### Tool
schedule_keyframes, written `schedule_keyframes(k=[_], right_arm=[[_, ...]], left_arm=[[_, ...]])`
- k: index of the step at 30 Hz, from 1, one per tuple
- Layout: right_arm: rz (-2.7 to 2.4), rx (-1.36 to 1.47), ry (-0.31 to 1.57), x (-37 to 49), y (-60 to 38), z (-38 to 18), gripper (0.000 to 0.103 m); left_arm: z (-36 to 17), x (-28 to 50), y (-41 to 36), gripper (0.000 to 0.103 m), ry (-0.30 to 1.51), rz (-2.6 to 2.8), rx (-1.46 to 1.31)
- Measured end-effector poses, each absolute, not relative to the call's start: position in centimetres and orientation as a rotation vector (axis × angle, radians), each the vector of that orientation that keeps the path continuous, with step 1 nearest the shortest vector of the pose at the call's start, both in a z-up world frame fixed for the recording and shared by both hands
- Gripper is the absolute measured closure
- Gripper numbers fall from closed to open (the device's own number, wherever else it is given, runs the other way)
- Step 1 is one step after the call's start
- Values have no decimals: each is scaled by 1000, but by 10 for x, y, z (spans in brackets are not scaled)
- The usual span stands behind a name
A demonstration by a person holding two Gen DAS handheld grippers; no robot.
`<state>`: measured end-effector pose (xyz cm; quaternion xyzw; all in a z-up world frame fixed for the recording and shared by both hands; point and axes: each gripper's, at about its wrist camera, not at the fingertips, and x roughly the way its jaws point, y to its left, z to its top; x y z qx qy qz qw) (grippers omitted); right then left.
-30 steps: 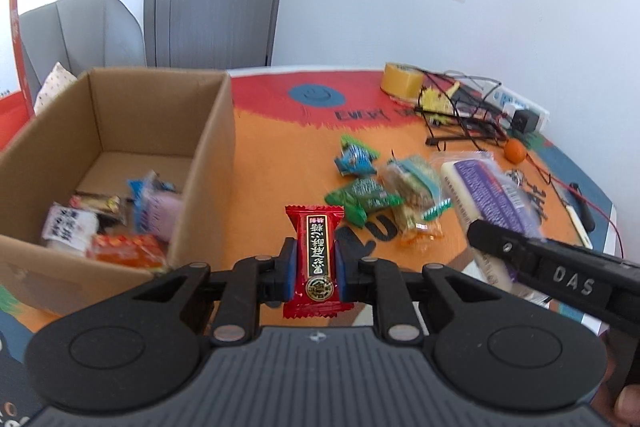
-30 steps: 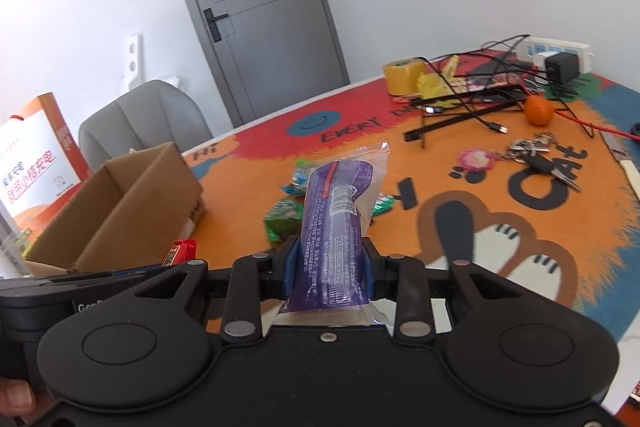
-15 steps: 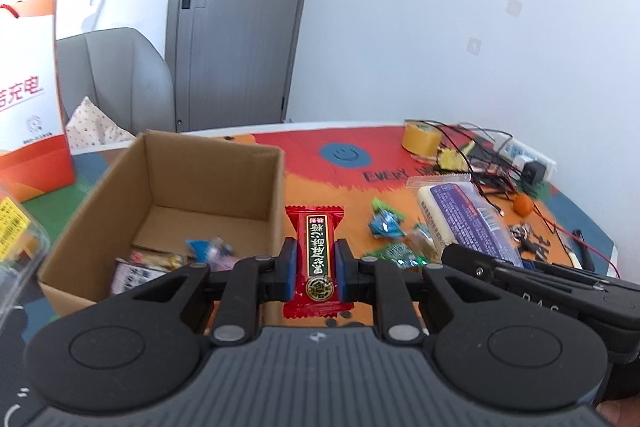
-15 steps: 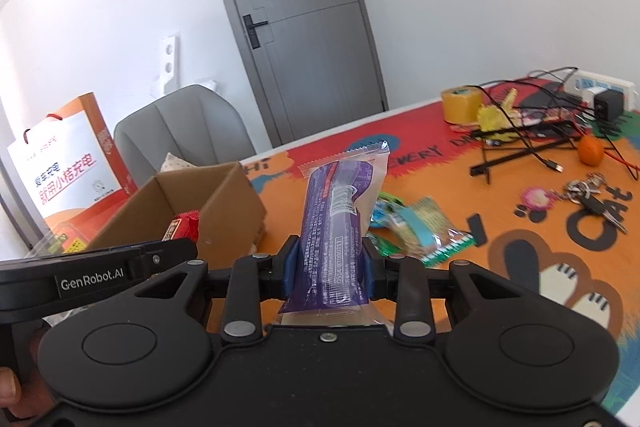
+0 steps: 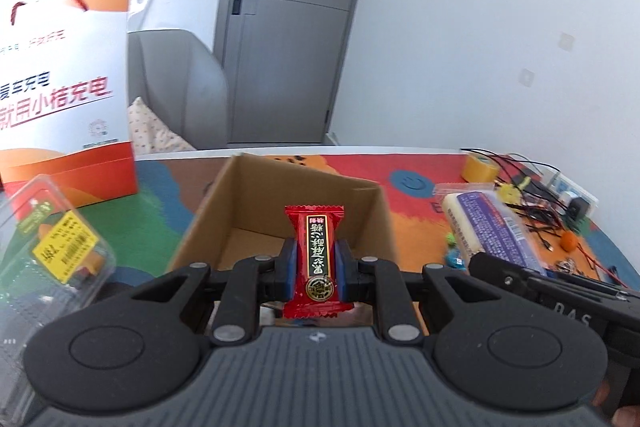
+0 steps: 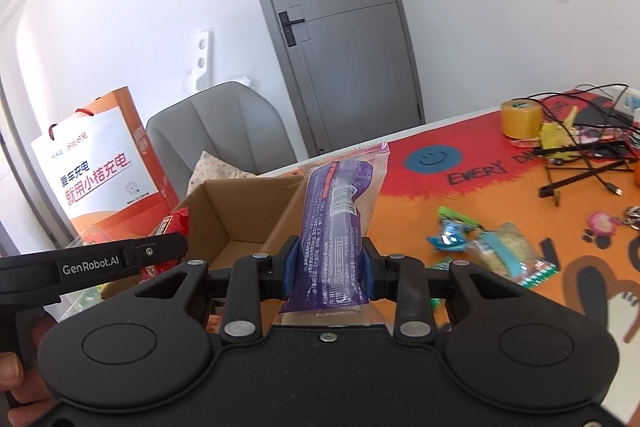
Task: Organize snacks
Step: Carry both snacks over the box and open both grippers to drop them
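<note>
**Above the cardboard box, a snack in each grip**

Over the near wall of the cardboard box (image 5: pixel 244 203) my left gripper (image 5: pixel 315 265) is clamped tight on a red candy packet (image 5: pixel 316 259), which stands upright between my blue pads (image 5: pixel 289 263). Just right of the box my right gripper (image 6: pixel 327 267) is pressed shut around a long purple snack pack (image 6: pixel 336 223), its clear sealed end pointing up and away from me. The box stands open-topped on the table mat (image 6: pixel 420 211); from the left wrist view its inside is mostly hidden behind my own frame, and only bare cardboard floor shows at the far side.

Left of the box and close to me lies a clear plastic clamshell (image 5: pixel 52 251) with a yellow label. Right of the box, on the orange part of the mat, several small green and blue wrapped snacks (image 6: pixel 476 243) lie loose, well apart from the box. The mat is painted in orange, red, green and blue, with a smiley face (image 6: pixel 434 158) in a blue disc beyond the box.

Farther right of the box sit a roll of yellow tape (image 6: pixel 520 118) and a tangle of black cables (image 6: pixel 584 151). Behind the box on its left stands an orange-and-white paper bag (image 5: pixel 64 99), then a grey chair (image 5: pixel 180 91), then a grey door (image 5: pixel 288 27) in a white wall.
</note>
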<state>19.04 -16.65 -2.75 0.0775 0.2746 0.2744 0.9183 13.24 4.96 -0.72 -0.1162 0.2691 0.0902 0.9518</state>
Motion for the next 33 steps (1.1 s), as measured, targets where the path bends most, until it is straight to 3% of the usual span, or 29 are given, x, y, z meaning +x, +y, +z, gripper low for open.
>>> schedule_keyframes(k=[17, 33], right_arm=[[626, 123, 568, 198, -109, -24, 71], [670, 148, 615, 211, -79, -28, 71]], left_arm=[[-28, 153, 90, 85, 595, 227, -296], [-18, 127, 104, 79, 576, 245, -330]])
